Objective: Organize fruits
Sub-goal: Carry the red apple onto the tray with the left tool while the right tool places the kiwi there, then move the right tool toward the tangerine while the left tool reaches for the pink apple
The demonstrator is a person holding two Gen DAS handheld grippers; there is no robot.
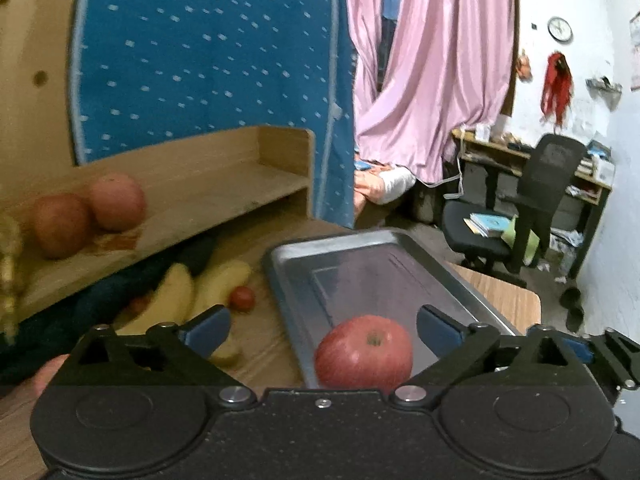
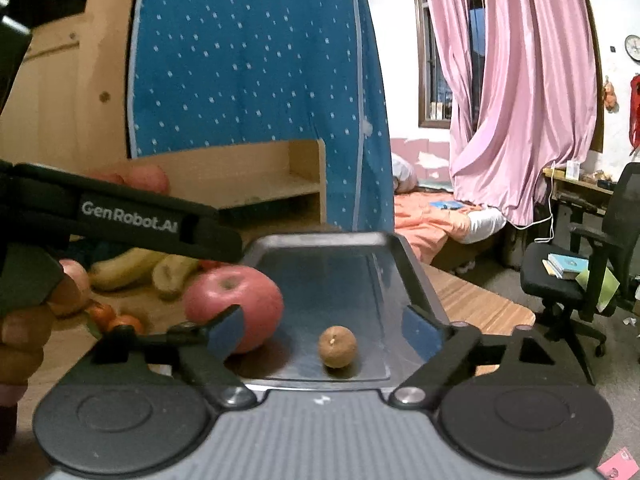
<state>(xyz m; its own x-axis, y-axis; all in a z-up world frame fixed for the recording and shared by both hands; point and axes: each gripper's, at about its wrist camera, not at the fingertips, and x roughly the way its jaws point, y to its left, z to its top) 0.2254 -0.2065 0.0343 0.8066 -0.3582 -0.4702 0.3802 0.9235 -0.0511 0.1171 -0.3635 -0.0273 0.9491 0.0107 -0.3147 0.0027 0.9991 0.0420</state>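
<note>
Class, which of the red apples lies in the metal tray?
The red apple between the open left gripper's fingers; the other two apples sit on the wooden shelf.

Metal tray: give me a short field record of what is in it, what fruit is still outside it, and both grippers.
tray: metal, on wooden table
in tray: red apple; small brown fruit
on shelf: two apples
on table: bananas
left gripper: open, apple between jaws, untouched
right gripper: open, holding nothing

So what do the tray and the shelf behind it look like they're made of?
Tray: looks like metal, brushed grey finish, with a dull sheen and rolled rim. Shelf: looks like light wood or laminate board; pale, matte, grain too blurred to tell which.
</note>
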